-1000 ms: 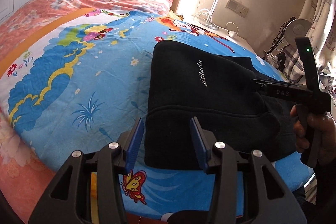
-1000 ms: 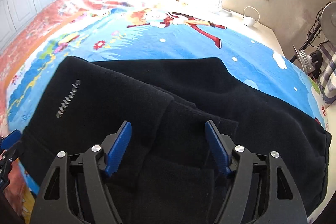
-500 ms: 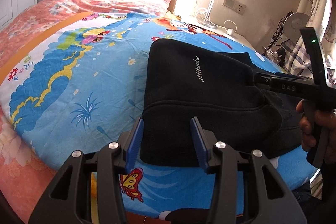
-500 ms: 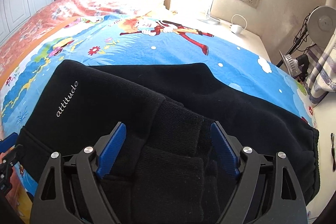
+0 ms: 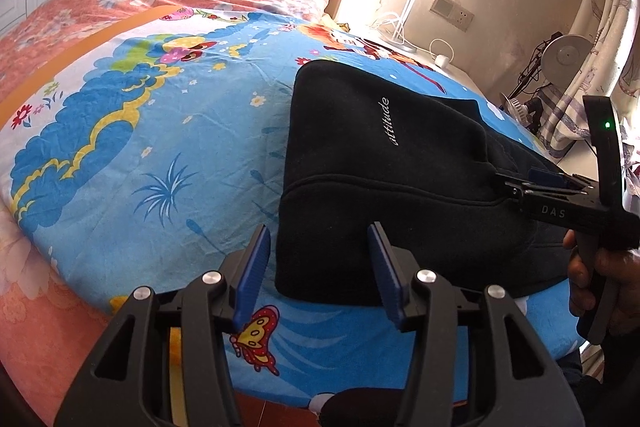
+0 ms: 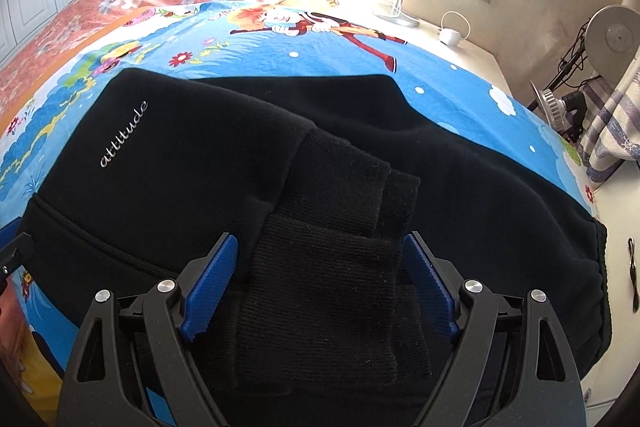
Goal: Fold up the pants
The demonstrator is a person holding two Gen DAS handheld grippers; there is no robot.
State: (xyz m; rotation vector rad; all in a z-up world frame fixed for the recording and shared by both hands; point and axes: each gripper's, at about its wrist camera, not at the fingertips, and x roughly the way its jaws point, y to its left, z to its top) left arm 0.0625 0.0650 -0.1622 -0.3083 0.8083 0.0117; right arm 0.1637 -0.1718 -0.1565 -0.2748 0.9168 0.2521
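Pants [image 6: 224, 163]: one black pair, folded over on bedsheet [image 5: 160, 131], two ribbed cuffs [image 6: 328, 291] stacked on top. Left gripper [image 5: 316, 267] spread at the pants' near left corner; right gripper [image 6: 320, 283] spread, straddling the cuffs, gripping nothing.

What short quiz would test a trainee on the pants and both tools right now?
1. True or false: the left tool is clamped on the black pants.
2. Which lies between the open fingers of the right tool? A) ribbed cuffs B) the waistband C) bare quilt
3. Fill in: the silver word on the pants reads ____.

Key: 1 false, both fingers stand open at the folded corner; 2 A; 3 attitude.
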